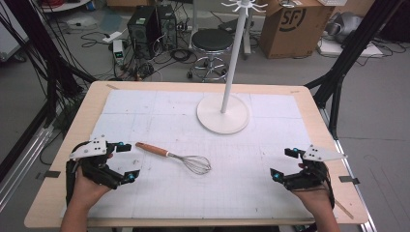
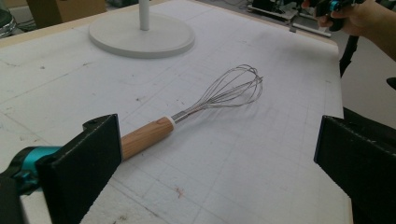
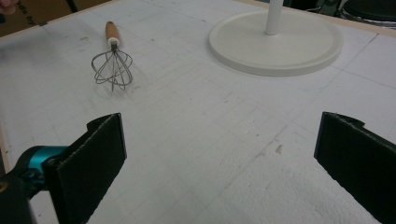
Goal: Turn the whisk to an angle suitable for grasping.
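- Waiting at the near edge of the table [image 1: 58, 203], the left gripper [image 1: 126, 162] and the right gripper [image 1: 283, 165] both have their jaws spread wide with nothing between them.
- The whisk [image 1: 174, 157] lies flat on the white mat [image 1: 145, 106], left of centre; its wooden handle [image 1: 152, 149] points far-left and its wire head near-right. It sits just beside the left gripper and well apart from the right one.
- In the left gripper view the handle [image 2: 145, 136] runs up close to one jaw, still free of both.
- The white stand [image 1: 223, 113] rises further back, right of the whisk, with hooks at its top.
- By my reading this is the approach before the pick-up: nothing is grasped yet.
- The next move likely calls for the left gripper to slide right, straddle the handle across its width, and close without rolling the whisk away.
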Demonstrator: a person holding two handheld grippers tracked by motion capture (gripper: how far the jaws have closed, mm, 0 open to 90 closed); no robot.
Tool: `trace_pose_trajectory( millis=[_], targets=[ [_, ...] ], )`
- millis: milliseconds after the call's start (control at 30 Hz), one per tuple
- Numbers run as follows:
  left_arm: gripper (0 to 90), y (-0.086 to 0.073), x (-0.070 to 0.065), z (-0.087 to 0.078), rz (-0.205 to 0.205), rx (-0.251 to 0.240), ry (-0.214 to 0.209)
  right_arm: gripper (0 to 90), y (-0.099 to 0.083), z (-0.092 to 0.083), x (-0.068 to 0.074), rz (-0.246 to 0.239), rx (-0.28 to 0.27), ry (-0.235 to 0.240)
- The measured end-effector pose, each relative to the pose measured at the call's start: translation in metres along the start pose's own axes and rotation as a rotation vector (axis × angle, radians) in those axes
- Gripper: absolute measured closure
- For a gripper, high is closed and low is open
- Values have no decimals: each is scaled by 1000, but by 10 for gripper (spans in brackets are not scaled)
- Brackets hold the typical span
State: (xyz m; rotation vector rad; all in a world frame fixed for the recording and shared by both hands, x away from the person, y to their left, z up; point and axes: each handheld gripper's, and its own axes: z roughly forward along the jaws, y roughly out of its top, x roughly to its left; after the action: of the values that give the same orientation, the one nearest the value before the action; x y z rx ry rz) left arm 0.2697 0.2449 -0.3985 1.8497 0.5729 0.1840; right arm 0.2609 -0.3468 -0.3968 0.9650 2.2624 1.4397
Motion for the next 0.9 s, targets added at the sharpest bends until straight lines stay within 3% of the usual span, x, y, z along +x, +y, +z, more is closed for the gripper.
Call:
trace_pose_trajectory(
  millis=[267,500,533,667,900],
  targets=[
    [17,0,0,1,-3,5,10,12,-2,1,0,-2,6,0],
    [17,2,7,6,-6,40,35,12,-3,-2,-2,-2,5,-9],
    [17,4,11,10,-9,59,53,12,-3,-2,-2,3,7,-10],
    [17,7,15,18,-15,85,53,12,-3,-2,-3,1,9,-12],
    [17,26,23,41,1,137,26,12,-3,-2,-3,-5,13,-11]
  ],
)
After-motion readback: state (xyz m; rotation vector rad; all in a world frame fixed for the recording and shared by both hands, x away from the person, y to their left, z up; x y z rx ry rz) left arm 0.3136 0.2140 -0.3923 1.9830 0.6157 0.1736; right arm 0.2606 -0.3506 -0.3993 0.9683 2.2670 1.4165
